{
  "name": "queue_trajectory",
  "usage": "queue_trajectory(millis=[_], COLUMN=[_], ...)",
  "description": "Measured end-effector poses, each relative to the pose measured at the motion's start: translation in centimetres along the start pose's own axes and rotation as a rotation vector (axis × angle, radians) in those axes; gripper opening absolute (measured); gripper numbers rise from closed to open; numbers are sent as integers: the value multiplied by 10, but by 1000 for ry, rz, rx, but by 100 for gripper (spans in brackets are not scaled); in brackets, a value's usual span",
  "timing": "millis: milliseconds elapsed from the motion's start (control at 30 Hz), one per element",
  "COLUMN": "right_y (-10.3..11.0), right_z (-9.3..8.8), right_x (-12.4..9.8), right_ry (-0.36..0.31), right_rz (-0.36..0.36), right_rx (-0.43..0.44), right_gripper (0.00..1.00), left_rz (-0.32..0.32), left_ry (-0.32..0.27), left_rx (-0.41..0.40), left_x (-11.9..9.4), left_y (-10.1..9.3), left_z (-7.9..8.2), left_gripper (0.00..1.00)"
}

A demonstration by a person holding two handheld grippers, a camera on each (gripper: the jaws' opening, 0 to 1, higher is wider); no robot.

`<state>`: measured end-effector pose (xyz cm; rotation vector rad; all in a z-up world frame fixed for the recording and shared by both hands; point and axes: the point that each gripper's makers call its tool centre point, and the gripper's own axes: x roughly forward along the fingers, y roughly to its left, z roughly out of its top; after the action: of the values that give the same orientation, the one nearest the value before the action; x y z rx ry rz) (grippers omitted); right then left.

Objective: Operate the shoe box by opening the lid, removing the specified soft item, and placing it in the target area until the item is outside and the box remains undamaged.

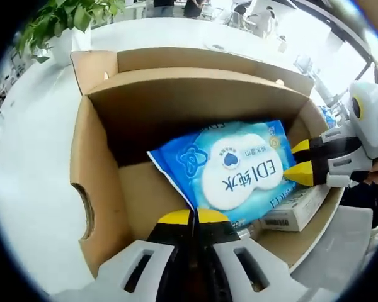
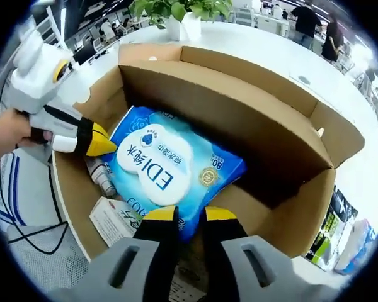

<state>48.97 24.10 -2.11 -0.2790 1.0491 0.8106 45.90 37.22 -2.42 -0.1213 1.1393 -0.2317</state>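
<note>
The brown cardboard shoe box (image 1: 96,165) (image 2: 290,126) stands open on a white table, its lid flap folded back. Inside lies a blue soft pack of wet wipes (image 1: 233,165) (image 2: 170,167) with a white cloud label. My left gripper (image 1: 194,217) is closed on the pack's near edge; in the right gripper view it comes in from the left (image 2: 104,146) at the pack's end. My right gripper (image 2: 189,215) has the pack's edge between its yellow tips; in the left gripper view it pinches the pack's right edge (image 1: 297,160).
A white carton with a barcode (image 1: 297,214) (image 2: 113,221) and a small tube (image 2: 102,176) lie in the box under the pack. A potted plant (image 1: 68,17) (image 2: 184,11) stands beyond the box. A hand (image 2: 9,133) holds the left gripper. People stand far off.
</note>
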Motion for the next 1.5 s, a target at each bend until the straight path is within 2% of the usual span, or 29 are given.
queue_trajectory(millis=[100,300,567,933,1500], right_y=[-2,-1,-3,3,-11], right_z=[1,1,12,26,30], right_x=[-3,-6,-20,-47,-95], right_ry=[-9,-39,-90,-165,-210], right_rz=[-7,3,13,22,29], right_rx=[-23,-6,29,45,116], right_gripper=[1,0,0,0,0], left_rz=[13,26,16,21,-8], left_ry=[-14,-43,-54,-112,-146], left_rx=[33,38,33,69,130], left_x=[-2,-5,-13,-43,-76], left_y=[-1,-4,-8,-15,-51], left_z=[1,11,9,24,40], left_gripper=[0,0,0,0,0])
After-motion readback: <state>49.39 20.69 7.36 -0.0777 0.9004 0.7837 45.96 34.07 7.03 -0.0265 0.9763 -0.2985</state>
